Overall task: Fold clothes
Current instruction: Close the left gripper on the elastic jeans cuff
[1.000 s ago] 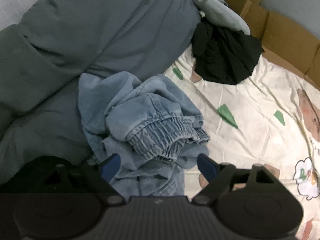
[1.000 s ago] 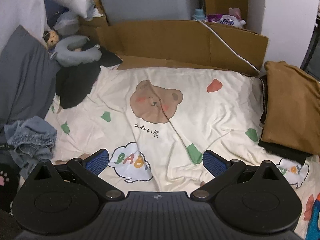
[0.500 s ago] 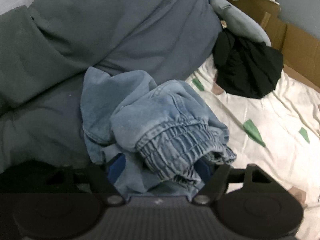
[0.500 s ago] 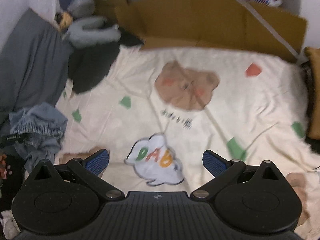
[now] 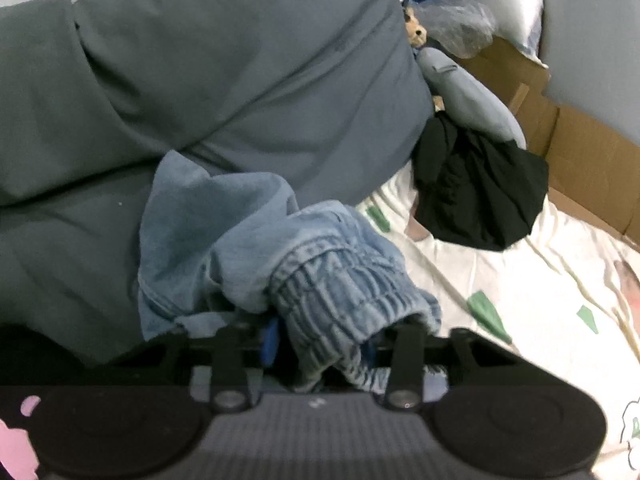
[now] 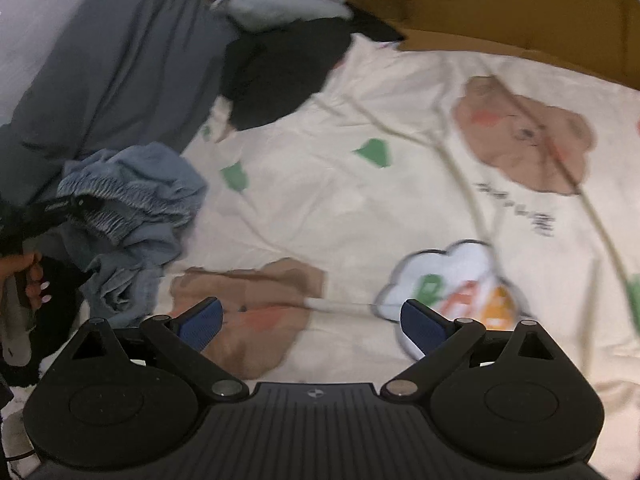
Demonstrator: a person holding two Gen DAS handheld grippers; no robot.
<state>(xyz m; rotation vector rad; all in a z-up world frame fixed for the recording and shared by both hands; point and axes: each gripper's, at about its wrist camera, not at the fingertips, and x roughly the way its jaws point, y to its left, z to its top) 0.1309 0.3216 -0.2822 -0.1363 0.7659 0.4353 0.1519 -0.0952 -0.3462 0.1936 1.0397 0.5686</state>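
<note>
Since the earlier frame, left gripper (image 5: pixel 320 340) has descended onto the denim trousers (image 5: pixel 280 264); its jaws are closing with the elasticated waistband (image 5: pixel 344 300) between them. Trousers lie crumpled at 9 o'clock on the printed sheet (image 6: pixel 360 200), against the grey duvet (image 5: pixel 200 80); right gripper (image 6: pixel 312 320) has swung toward them, jaws apart, empty. No fold is made; a black garment (image 5: pixel 480 192) waits at 11 o'clock.

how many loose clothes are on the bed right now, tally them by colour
blue denim: 1, the jeans, bunched at the grey duvet's edge
black: 1, a crumpled garment on the cream sheet
total: 2
</note>
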